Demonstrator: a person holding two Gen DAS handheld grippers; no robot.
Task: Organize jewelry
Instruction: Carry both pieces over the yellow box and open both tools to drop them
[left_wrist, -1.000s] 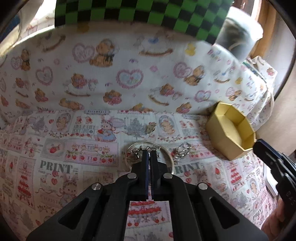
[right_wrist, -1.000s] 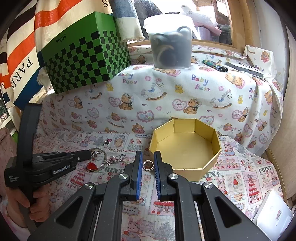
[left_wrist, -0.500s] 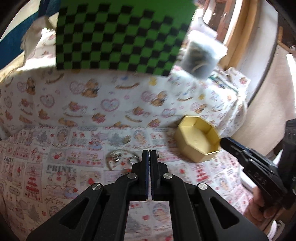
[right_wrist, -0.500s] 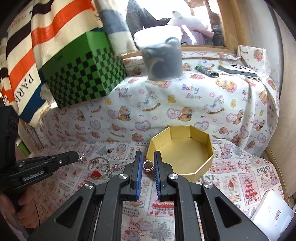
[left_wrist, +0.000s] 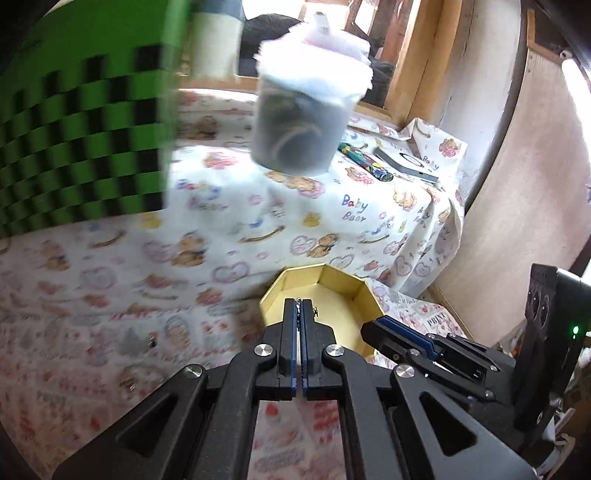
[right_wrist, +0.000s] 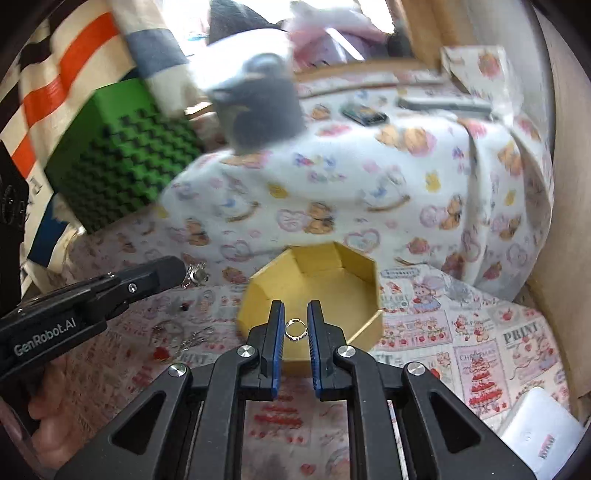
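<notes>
A yellow octagonal box (left_wrist: 341, 282) (right_wrist: 317, 258) lies open on the printed cloth. My right gripper (right_wrist: 296, 314) (left_wrist: 369, 328) is shut on a thin silver ring (right_wrist: 295, 329), held just above the box's near wall. My left gripper (left_wrist: 299, 306) (right_wrist: 177, 269) is shut, and a small silver charm (right_wrist: 196, 275) dangles from its tips. Only tiny metal bits of the charm (left_wrist: 297, 300) show in the left wrist view. In the right wrist view the left gripper stands to the left of the box, apart from it. A key ring with a red heart (right_wrist: 162, 352) and a small chain (right_wrist: 195, 336) lie on the cloth.
A green checkered box (left_wrist: 74, 147) (right_wrist: 122, 158) and a plastic tub with grey contents (left_wrist: 299, 122) (right_wrist: 258, 110) stand on the raised ledge behind. A lighter (left_wrist: 365, 162) lies there too. A white box (right_wrist: 543, 435) sits at the near right, by a wooden wall. A tiny dark stud (left_wrist: 151, 343) lies on the cloth.
My left gripper has lifted off the key ring and swung right toward the yellow box with the small charm. My right gripper has carried the ring closer to the box.
</notes>
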